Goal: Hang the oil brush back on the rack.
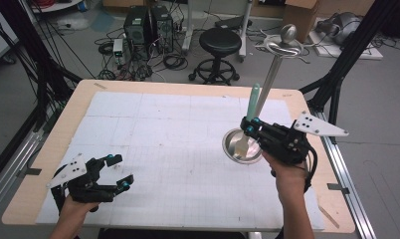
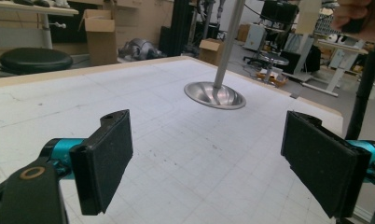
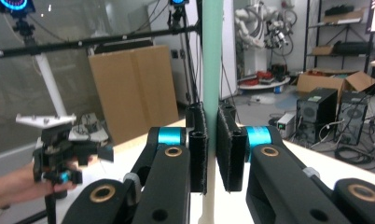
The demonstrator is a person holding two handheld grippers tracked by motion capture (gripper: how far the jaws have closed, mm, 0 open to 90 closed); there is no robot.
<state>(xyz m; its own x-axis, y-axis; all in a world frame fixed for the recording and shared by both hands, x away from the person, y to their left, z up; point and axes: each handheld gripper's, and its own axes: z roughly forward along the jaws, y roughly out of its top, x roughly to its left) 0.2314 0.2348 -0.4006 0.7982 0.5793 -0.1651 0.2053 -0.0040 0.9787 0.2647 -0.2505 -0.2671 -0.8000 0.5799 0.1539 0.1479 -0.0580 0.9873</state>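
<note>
High view: the right gripper (image 1: 249, 125) is clamping a mint-green spatula (image 1: 251, 107), handle pointing up and away, pale blade end hanging just below the jaws. Directly under that blade a steel stand (image 1: 267, 84) is sitting on the table (image 1: 153, 129); its round dished base lies beneath the jaws and its post is rising at a tilt just beside the spatula handle, ending in a ring and ball above. The post is standing close behind the held tool.

Right gripper view: both pads are pressing flat on the spatula (image 3: 212, 70) from either side, the handle running straight up between them. Far off to the left of these jaws the other hand is holding the left gripper (image 3: 59, 154).

Left gripper view: the jaws are standing wide apart with nothing between them, hovering low over the gridded mat (image 2: 176, 154). Ahead of them, well apart, the stand (image 2: 216, 93) is resting on the mat. In the high view the left gripper (image 1: 119, 172) is lying near the table's near-left corner. A black stool (image 1: 219, 42) and computer towers (image 1: 148, 25) are standing on the floor beyond the table.
</note>
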